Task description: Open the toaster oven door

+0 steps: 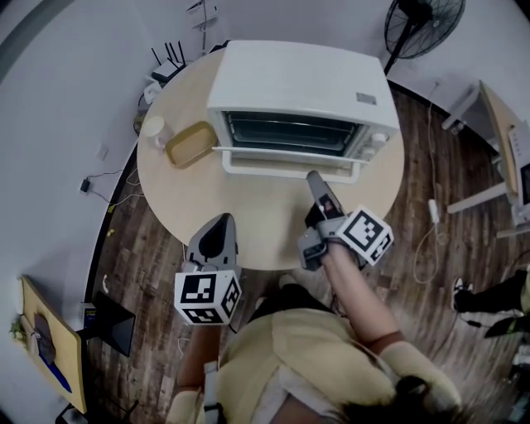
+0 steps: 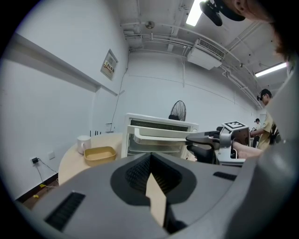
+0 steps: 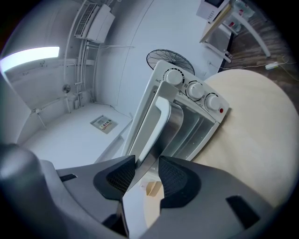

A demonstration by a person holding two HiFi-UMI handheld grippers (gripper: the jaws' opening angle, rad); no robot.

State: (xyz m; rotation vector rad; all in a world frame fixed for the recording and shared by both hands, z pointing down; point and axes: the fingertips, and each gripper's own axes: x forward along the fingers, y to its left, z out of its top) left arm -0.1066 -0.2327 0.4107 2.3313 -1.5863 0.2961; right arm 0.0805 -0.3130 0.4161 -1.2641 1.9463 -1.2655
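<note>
Taking the round table (image 1: 248, 217) as a clock face seen from above, with us at six, we find a white cup (image 1: 154, 128) at about ten o'clock near the rim, and a shallow yellow dish (image 1: 190, 143) just beside it, toward the centre. At seven o'clock our left gripper (image 1: 221, 220) hovers over the table's near edge, its jaws clenched together on nothing and pointing toward the oven. The white toaster oven (image 1: 298, 83) sits at twelve o'clock with its front facing us; its door (image 1: 281, 154) is partly open, the top edge tipped out toward us, so the dark inside shows. At about five o'clock our right gripper (image 1: 313, 175) reaches to the right half of that door and grasps the door handle (image 3: 160, 114), the white bar running in between its pads. Three dials (image 3: 194, 91) line the oven's right side, and beyond the table at two o'clock stands a black fan (image 1: 424, 25)
</note>
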